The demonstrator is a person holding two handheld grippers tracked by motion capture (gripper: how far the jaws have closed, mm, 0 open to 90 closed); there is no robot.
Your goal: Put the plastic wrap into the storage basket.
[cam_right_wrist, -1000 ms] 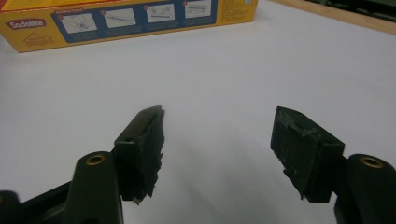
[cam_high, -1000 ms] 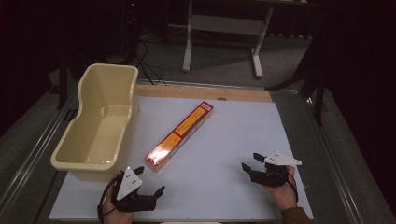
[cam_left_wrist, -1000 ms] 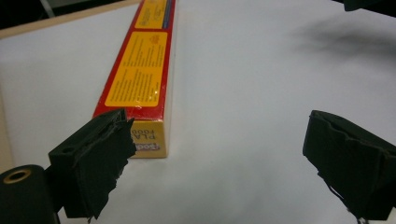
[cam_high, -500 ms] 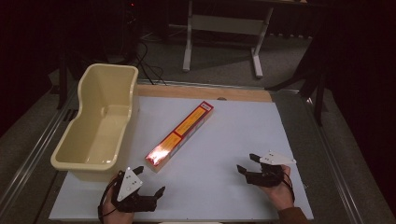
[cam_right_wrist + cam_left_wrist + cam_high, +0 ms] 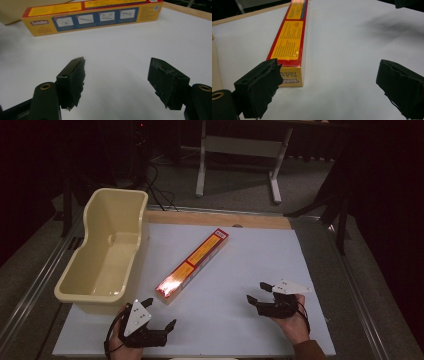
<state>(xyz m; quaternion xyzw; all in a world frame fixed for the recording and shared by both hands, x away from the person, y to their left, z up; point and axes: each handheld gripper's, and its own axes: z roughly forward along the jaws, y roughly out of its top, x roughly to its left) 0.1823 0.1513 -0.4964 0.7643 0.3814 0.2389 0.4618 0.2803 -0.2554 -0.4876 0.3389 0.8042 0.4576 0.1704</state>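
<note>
both grippers low at the near edge, jaws spread, nothing held.

nearest, the left gripper [image 5: 156, 320] rests near the front edge of the white table [image 5: 260, 255] with its jaws wide apart and empty, aimed along the long red and yellow box [image 5: 192, 264], whose near end lies just ahead of it, probably lined up for an end-on grab. the right gripper [image 5: 260, 295] sits well apart on the right side, jaws also gaping and empty, facing the box's long blue-printed side [image 5: 92, 16]. the box lies flat and diagonal mid-table, untouched. left of it stands the cream tub [image 5: 105, 255], empty, likely the drop spot. bare tabletop lies between each gripper and the box. beyond the far wooden edge, a table frame [image 5: 240, 150] stands on the dark floor.
</note>
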